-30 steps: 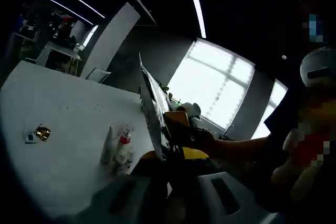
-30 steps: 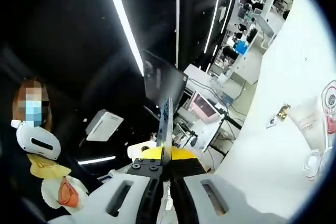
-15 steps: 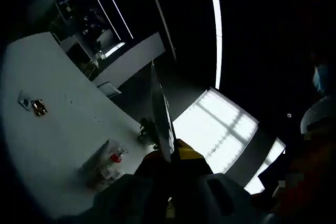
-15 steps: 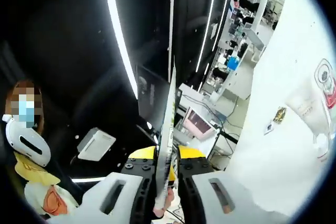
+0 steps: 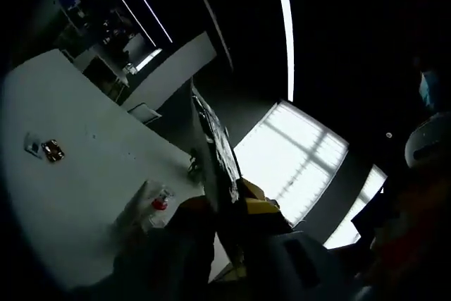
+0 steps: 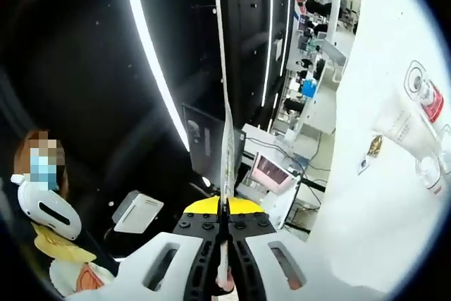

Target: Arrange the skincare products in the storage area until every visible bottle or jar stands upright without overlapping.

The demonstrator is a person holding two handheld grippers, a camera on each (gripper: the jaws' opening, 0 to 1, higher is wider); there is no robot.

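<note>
Several skincare bottles (image 5: 151, 206), one with a red cap, lie together on the white table (image 5: 70, 195) in the left gripper view. In the right gripper view the same bottles (image 6: 416, 114) sit at the far right, a white tube and a red-capped one side by side. My left gripper (image 5: 229, 225) is shut on a thin flat sheet (image 5: 215, 153), seen edge-on and held up in the air. My right gripper (image 6: 225, 225) is shut on a thin sheet (image 6: 227, 125) too, also edge-on. Both grippers hover well away from the bottles.
A small gold packet (image 5: 53, 150) and a white tag lie on the table left of the bottles; the packet (image 6: 373, 147) also appears in the right gripper view. A person with a white headset (image 6: 44, 206) stands close by. Desks and monitors (image 6: 271, 170) fill the background.
Both cameras have tilted and rolled with the hands. The bottles have come further into the right gripper view. The sheets stay clamped in the jaws; the bottles have not moved.
</note>
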